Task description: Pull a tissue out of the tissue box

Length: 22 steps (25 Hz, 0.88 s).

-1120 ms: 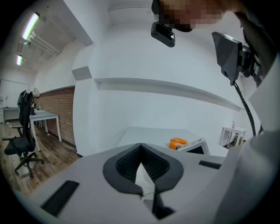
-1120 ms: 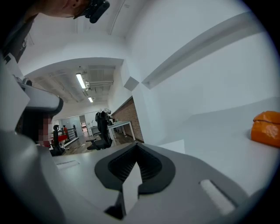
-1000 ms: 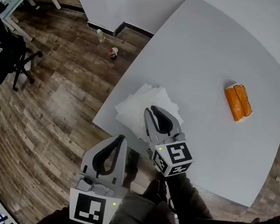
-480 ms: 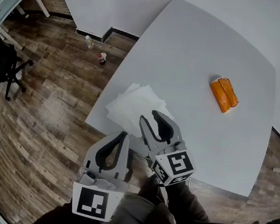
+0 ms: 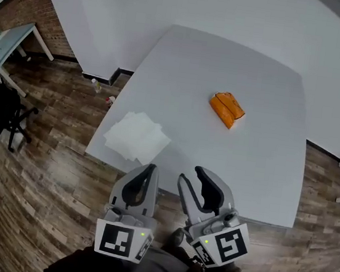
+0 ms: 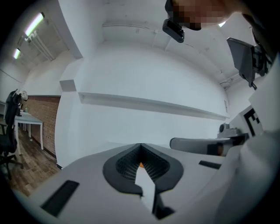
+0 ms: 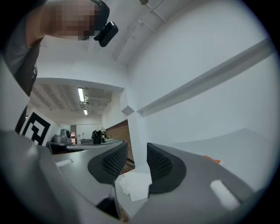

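Tissue box lies on table, well beyond left tool.

Table mostly bare: open run from the near edge to the orange tissue pack, with free room on every side of it. Flat pile of tissues takes the near-left corner. Wall stands just behind the far edge. Office chair well off left on the wood floor.

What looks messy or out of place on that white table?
The white tissues lie in a loose, fanned pile with sheets askew, right at the near left corner of the table, well apart from the orange tissue pack. Nothing else stands out.
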### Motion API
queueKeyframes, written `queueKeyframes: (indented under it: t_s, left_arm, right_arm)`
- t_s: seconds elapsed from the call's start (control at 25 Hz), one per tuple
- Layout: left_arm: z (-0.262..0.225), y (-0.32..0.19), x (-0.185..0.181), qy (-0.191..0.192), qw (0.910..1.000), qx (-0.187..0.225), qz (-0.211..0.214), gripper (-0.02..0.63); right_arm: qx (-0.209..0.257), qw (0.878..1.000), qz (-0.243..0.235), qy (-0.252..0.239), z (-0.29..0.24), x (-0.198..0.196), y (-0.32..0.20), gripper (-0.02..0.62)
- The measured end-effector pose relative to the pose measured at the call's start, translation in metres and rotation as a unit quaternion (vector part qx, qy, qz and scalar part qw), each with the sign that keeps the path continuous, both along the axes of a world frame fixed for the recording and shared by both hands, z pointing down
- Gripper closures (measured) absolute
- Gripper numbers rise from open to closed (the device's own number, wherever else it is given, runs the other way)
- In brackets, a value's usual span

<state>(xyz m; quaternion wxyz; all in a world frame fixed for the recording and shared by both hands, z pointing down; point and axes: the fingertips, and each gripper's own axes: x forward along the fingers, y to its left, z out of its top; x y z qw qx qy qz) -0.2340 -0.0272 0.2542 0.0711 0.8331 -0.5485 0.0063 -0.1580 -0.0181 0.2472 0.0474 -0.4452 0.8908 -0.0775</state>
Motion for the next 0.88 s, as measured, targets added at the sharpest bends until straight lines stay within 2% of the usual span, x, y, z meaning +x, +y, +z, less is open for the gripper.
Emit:
queueKeyframes:
  t_s: [0.2,0.4,0.56,0.72,0.88]
  left_arm:
    - [-0.022,0.040,0.057,-0.003,0.9996,0.016,0.021,0.606]
    - [-0.045,0.070,0.093,-0.012,0.9974,0.041,0.059,0.606]
    - [-0.064,0.077,0.102,-0.013,0.9951,0.062,0.076,0.606]
    - [-0.076,0.081,0.105,-0.025,0.9917,0.082,0.096,0.606]
    - [-0.091,0.083,0.103,0.002,0.9896,0.111,0.092,0.606]
  right_arm:
    - [-0.009,1.000,0.026,-0.009,-0.014,0.056,0.055,0.460]
    - [0.022,0.999,0.047,-0.010,-0.042,0.075,0.082,0.477]
    - [0.044,0.997,0.068,-0.008,-0.062,0.081,0.093,0.512]
    - [0.068,0.993,0.092,-0.004,-0.078,0.088,0.098,0.580]
    - [0.081,0.992,0.098,0.001,-0.084,0.085,0.107,0.594]
